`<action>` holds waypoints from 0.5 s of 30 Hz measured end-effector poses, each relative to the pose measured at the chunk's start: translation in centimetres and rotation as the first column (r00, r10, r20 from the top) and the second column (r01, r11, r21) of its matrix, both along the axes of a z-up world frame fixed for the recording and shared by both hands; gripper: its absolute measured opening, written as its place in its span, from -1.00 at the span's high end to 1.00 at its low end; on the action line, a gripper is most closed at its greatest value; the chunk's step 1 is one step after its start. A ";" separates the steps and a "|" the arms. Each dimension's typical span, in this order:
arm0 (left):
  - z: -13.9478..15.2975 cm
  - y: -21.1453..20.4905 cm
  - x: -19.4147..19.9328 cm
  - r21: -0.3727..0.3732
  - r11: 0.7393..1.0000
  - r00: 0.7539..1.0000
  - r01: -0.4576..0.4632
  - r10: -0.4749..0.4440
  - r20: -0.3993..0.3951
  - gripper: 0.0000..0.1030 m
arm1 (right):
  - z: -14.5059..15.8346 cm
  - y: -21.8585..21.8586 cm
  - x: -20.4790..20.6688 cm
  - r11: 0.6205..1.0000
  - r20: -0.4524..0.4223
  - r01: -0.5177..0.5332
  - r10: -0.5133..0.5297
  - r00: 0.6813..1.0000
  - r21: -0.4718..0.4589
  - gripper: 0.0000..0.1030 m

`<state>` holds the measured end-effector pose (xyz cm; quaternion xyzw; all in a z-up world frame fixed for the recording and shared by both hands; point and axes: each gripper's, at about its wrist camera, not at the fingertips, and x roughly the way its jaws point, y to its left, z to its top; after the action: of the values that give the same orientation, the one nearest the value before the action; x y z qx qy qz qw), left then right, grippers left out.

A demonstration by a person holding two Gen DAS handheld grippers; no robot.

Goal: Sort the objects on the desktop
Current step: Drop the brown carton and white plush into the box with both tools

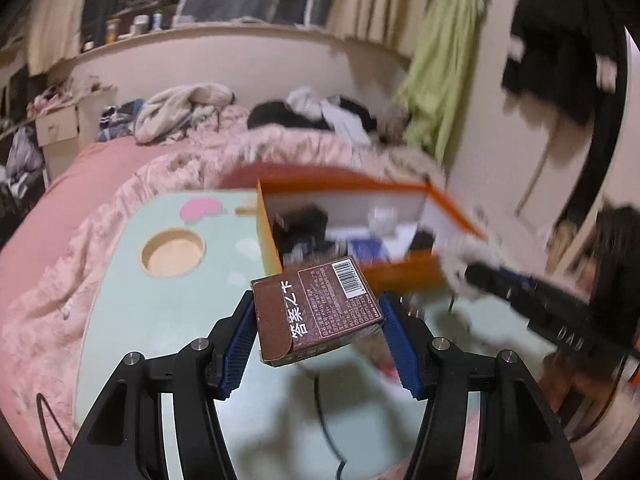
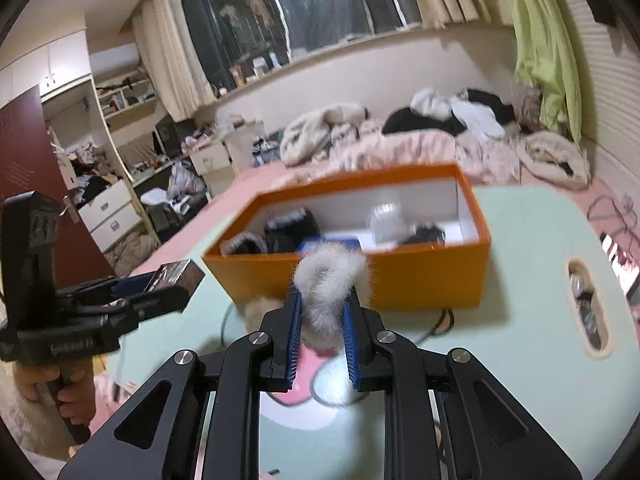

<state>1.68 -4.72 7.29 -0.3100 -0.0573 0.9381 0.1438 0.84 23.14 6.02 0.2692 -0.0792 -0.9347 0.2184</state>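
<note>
Left gripper (image 1: 318, 326) clamped the brown card box (image 1: 316, 312), raised just short of the orange box (image 2: 360, 276). Right gripper (image 2: 320, 324) pinched a grey fur piece (image 2: 332, 284) at its near wall. Both presumably carried for dropping inside.

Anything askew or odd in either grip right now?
The brown cardboard box sits skewed in the left gripper, one corner tipped toward the orange storage box. The right gripper pinches the grey fluffy piece squarely. Nothing looks spilled.
</note>
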 end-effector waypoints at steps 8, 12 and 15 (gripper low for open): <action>3.5 0.9 -4.4 0.099 0.995 0.995 -0.009 0.018 -0.094 -0.17 | 3.9 -0.2 -4.0 0.999 -0.089 0.031 -0.031 0.996 0.006 0.61; 1.9 2.3 -8.3 0.076 0.996 0.998 -0.049 0.052 -0.047 -0.70 | 3.3 -0.1 -7.1 0.993 -0.061 0.104 -0.100 0.993 0.057 0.52; -1.8 3.2 -10.5 0.039 0.997 0.996 -0.066 0.063 0.069 -0.80 | -0.3 -0.3 -10.9 0.966 0.151 0.136 -0.172 0.973 0.222 -0.58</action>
<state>-8.78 -1.57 5.52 -0.3366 -0.0916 0.9298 0.1176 -10.04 22.80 5.71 0.3621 -0.0192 -0.9257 0.1075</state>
